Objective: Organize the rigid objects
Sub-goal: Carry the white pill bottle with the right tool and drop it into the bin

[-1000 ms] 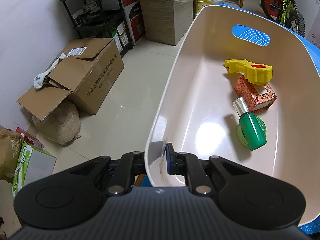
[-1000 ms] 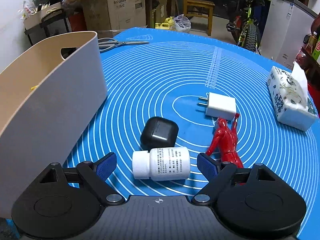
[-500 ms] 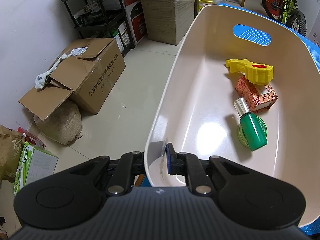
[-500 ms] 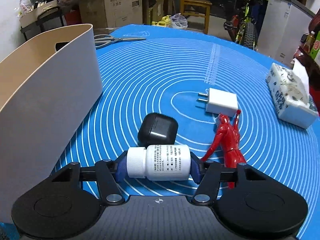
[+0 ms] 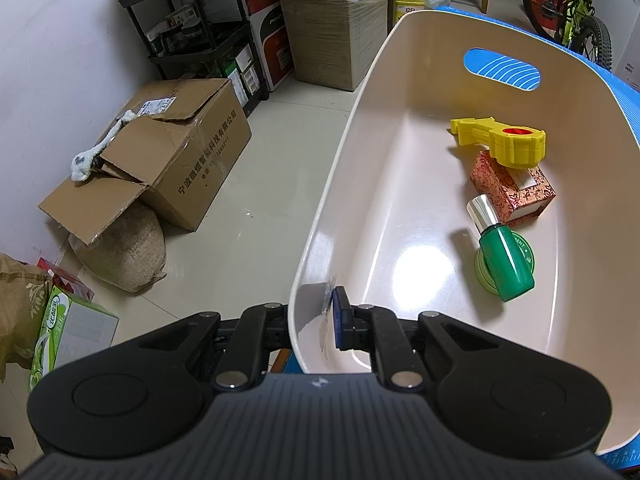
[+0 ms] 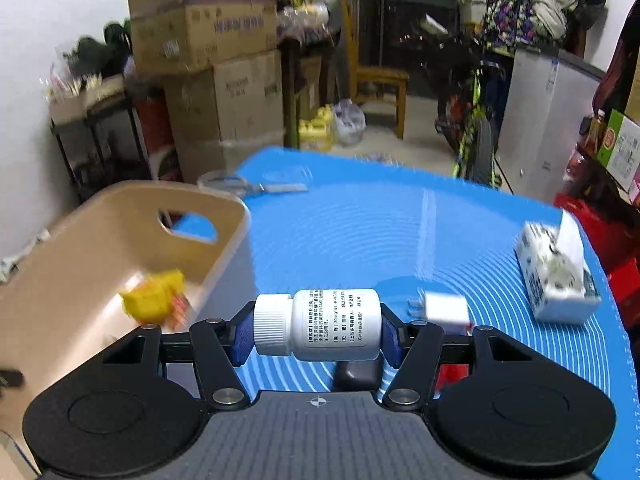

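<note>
Your right tongs [image 6: 318, 330] grasp the white pill bottle [image 6: 318, 325] sideways by its 2 ends, lifted above the blue surface [image 6: 400, 240] beside the beige bin [image 6: 100, 248]. Your left tongs [image 5: 316, 316] are clenched on the bin's near rim; 3 items lie inside.

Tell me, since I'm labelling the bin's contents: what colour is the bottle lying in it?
Green, with a shiny silver cap: the bottle, clearest in the left wrist view.

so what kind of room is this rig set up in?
Likely a home storeroom or garage, not a lab: stacked brown cardboard boxes, a parked yellow-green bicycle, a black metal shelving rack full of household goods, and a wooden chair.
</note>
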A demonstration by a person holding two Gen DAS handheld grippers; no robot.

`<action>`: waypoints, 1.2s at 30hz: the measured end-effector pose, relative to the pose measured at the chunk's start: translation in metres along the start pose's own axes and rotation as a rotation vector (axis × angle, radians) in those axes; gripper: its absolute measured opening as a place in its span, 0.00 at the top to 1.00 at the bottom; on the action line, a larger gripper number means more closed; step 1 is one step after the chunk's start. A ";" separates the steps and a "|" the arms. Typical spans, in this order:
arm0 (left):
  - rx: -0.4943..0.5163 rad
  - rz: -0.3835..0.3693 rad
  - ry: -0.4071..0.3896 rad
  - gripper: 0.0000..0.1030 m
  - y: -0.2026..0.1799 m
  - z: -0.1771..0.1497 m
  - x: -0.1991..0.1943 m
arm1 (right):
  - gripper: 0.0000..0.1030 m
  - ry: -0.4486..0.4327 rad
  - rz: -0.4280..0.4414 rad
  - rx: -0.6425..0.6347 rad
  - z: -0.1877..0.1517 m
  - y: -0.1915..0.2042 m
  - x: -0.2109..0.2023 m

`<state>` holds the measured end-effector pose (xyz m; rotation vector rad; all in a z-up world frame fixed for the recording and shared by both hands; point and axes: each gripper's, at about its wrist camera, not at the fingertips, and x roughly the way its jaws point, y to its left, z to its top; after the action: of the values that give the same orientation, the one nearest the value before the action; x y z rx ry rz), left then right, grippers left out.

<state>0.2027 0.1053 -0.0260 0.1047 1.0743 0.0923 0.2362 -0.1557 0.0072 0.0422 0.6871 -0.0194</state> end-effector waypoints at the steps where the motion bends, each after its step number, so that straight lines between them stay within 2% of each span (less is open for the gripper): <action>1: -0.001 0.000 0.000 0.85 0.000 0.000 0.000 | 0.38 -0.009 0.012 -0.002 0.004 0.004 -0.003; 10: 0.000 0.001 0.001 0.85 -0.001 0.000 0.000 | 0.38 -0.073 0.101 -0.094 0.029 0.055 -0.018; 18: 0.004 0.003 0.001 0.85 -0.001 0.001 0.000 | 0.38 -0.050 0.151 -0.250 0.031 0.117 -0.010; 28: 0.009 0.004 0.000 0.85 0.000 0.001 0.001 | 0.38 0.093 0.210 -0.433 0.016 0.180 0.019; 32: 0.007 0.003 0.000 0.85 -0.001 0.001 0.001 | 0.38 0.167 0.215 -0.494 0.005 0.193 0.030; 36: 0.008 0.001 0.001 0.85 -0.001 0.002 0.002 | 0.38 0.238 0.217 -0.502 -0.002 0.198 0.043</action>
<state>0.2056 0.1046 -0.0272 0.1121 1.0758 0.0886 0.2744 0.0416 -0.0148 -0.3682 0.9059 0.3708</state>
